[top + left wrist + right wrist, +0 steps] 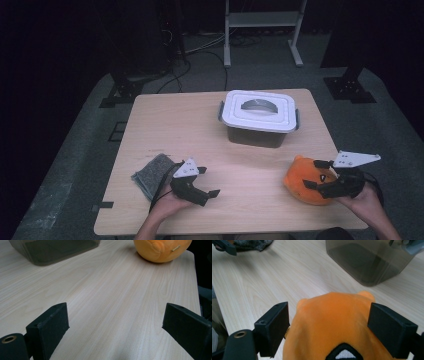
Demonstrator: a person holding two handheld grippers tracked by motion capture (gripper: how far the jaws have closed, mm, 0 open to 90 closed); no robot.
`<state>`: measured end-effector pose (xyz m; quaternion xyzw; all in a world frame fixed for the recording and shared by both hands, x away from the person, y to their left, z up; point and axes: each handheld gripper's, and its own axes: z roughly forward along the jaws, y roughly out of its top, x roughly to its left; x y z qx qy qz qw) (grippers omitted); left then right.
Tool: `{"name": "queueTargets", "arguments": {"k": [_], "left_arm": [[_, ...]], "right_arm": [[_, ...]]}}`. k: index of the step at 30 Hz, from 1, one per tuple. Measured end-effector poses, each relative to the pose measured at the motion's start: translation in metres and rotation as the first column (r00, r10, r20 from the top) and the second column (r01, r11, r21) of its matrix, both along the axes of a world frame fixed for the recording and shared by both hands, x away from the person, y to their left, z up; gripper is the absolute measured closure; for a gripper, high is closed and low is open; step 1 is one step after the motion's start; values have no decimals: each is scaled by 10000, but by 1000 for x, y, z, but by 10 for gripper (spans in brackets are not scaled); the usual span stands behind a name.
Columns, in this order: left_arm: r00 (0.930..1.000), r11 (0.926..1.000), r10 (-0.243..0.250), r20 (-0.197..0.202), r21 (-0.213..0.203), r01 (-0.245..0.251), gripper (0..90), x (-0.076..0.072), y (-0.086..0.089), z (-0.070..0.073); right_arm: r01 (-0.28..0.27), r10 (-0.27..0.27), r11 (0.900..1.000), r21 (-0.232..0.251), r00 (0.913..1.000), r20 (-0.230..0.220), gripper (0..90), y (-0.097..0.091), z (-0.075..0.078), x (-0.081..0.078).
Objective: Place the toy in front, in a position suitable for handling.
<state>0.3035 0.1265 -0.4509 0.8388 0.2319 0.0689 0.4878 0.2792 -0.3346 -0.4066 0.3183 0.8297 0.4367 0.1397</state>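
High view: wooden table (225,150) w/ a lidded container (259,118) toward the far side, white lid w/ grey handle, dark translucent body. Grey cloth (152,174) lay near the front left edge. Left gripper (207,194) sat just right of the cloth, held in the person's left hand (167,205), jaws apart over bare wood, nothing between them. Orange plush toy (305,180) rested on the table at front right. Right gripper (315,174) was at the toy, jaws spread to either side of its right part; right hand (362,202) behind it.

Left gripper view: both black jaws wide apart, empty, bare tabletop (112,302) between. Plush toy (161,250) was well ahead at top right, container's dark body (55,250) at top left. Toy and container apart from each other.

Right gripper view: jaws open, straddling the plush toy (332,322), which filled the gap between them. Left jaw looked just off the fabric; right jaw at or against it, couldn't tell if it pressed. No squeeze seen in the plush. Container (367,262) stood ahead at upper right, cloth (252,245) and left gripper's jaw tip far off at top left.
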Motion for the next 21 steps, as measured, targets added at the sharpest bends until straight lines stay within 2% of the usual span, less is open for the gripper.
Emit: {"name": "queueTargets", "arguments": {"k": [7, 9, 10, 12, 13, 14, 15, 16, 21], "left_arm": [[10000, 10000, 28, 30, -47, -28, 56, 0, 1, 1], [10000, 10000, 57, 28, -43, -57, 56, 1, 2, 1], [10000, 9999, 76, 30, -85, -75, 56, 1, 2, 1], [10000, 9999, 78, 35, -66, -78, 56, 1, 2, 1], [10000, 9999, 79, 39, -62, -79, 56, 1, 3, 1], [10000, 10000, 76, 45, -59, -76, 56, 1, 3, 1], [10000, 10000, 75, 43, -55, -75, 56, 1, 3, 2], [10000, 10000, 75, 43, -55, -75, 56, 1, 3, 2], [10000, 10000, 62, 35, -62, -62, 56, 1, 3, 2]], "right_arm": [[179, -179, 9998, 24, 9998, 65, 164, -1, -9, 0], [212, -212, 9998, -68, 9997, 110, 165, -1, -11, 1], [319, -312, 9990, -309, 9993, 214, 170, 0, -15, 0], [343, -328, 9983, -469, 9990, 313, 171, 1, -17, 0], [369, -334, 9971, -665, 9981, 523, 201, 2, -22, -2], [327, -289, 9975, -622, 9978, 602, 216, 1, -24, -2], [415, -392, 9985, -348, 9971, 649, 256, -2, -28, -3], [415, -392, 9985, -348, 9971, 649, 256, -2, -28, -3], [455, -444, 9988, -152, 9969, 646, 365, -8, -37, -7]]}}
